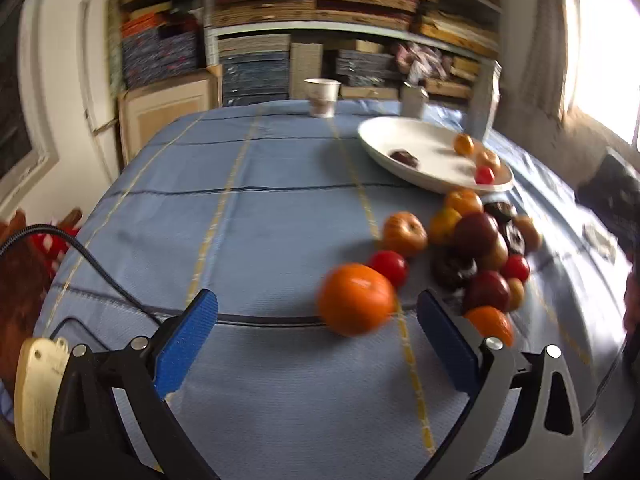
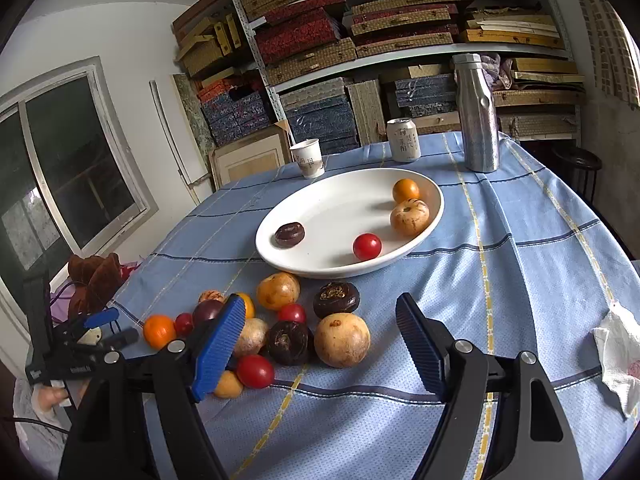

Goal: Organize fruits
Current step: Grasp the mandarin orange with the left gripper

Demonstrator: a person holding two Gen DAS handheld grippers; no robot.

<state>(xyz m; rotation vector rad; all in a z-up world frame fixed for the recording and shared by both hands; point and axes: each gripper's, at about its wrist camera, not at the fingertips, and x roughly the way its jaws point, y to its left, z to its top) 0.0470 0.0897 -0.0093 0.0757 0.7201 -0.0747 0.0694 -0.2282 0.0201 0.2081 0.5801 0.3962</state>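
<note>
Right up front, left gripper (image 1: 318,328) has its jaws spread wide, nothing clamped; a blurred orange (image 1: 355,299) sits on the blue tablecloth (image 1: 248,240) between and just past the blue pads (image 1: 188,340), touching neither. Right gripper (image 2: 320,330) also stands apart-jawed and empty, hovering over the near edge of the fruit pile (image 2: 280,328). Pile lies loose on the cloth: big tan round fruit (image 2: 341,340), dark brown fruit (image 2: 289,342), red tomatoes (image 2: 255,371), small orange ones, all bunched and touching. A lone orange (image 2: 159,332) sits at the pile's left end, near the left gripper seen from the right wrist. Crumpled tissue (image 2: 618,364) on cloth, far right. Behind the pile, white oval plate (image 2: 320,208) holds four pieces well apart: dark one (image 2: 289,234), red tomato (image 2: 367,246), tan fruit (image 2: 409,216), orange (image 2: 406,190). Further back: paper cup (image 2: 308,158), can (image 2: 403,140), steel bottle (image 2: 478,112), all upright. Shelves (image 2: 360,40) of stacked boxes behind.
</note>
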